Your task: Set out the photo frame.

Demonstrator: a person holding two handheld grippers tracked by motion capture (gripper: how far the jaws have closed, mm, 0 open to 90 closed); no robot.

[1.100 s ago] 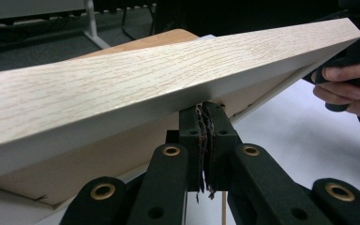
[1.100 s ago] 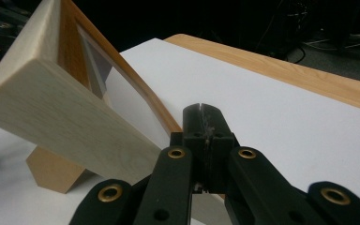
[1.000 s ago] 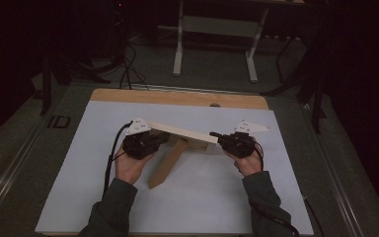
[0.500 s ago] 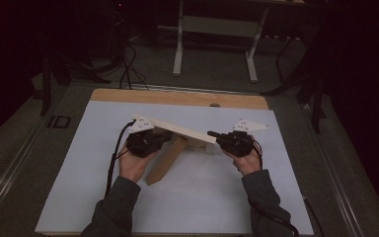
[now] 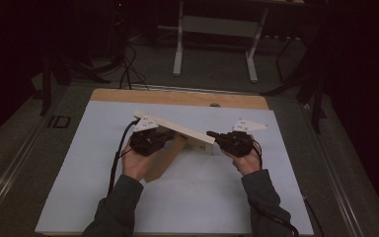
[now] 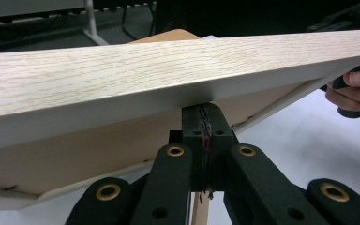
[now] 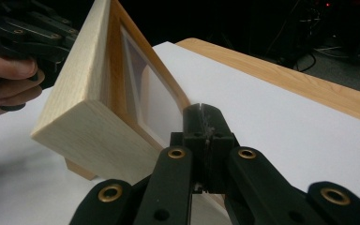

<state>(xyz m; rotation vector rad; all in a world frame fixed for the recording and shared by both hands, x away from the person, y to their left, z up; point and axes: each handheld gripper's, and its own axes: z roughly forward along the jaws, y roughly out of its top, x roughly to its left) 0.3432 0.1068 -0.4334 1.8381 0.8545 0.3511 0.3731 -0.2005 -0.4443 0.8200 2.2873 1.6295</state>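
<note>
High view: a pale, grained wooden picture frame (image 5: pixel 177 132) stands tilted on the white table sheet (image 5: pixel 79 187), propped on its stand, between the left gripper (image 5: pixel 165 137) and right gripper (image 5: pixel 212 134). Since a second ago it has shifted slightly back.

Left gripper view: jaws clenched under the frame's lower edge (image 6: pixel 168 75).

Right gripper view: jaws pressed together against the frame's inner border (image 7: pixel 122 89).

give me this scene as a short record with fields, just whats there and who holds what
object: wooden frame, light wood, tilted, glass side facing the right gripper
support: frame's stand, its foot on the white sheet
left gripper: jaws together at the frame's edge, seemingly pinching it
right gripper: jaws together at the frame's other end
hands: one on each gripper
table: wood edge beyond the sheet
</note>
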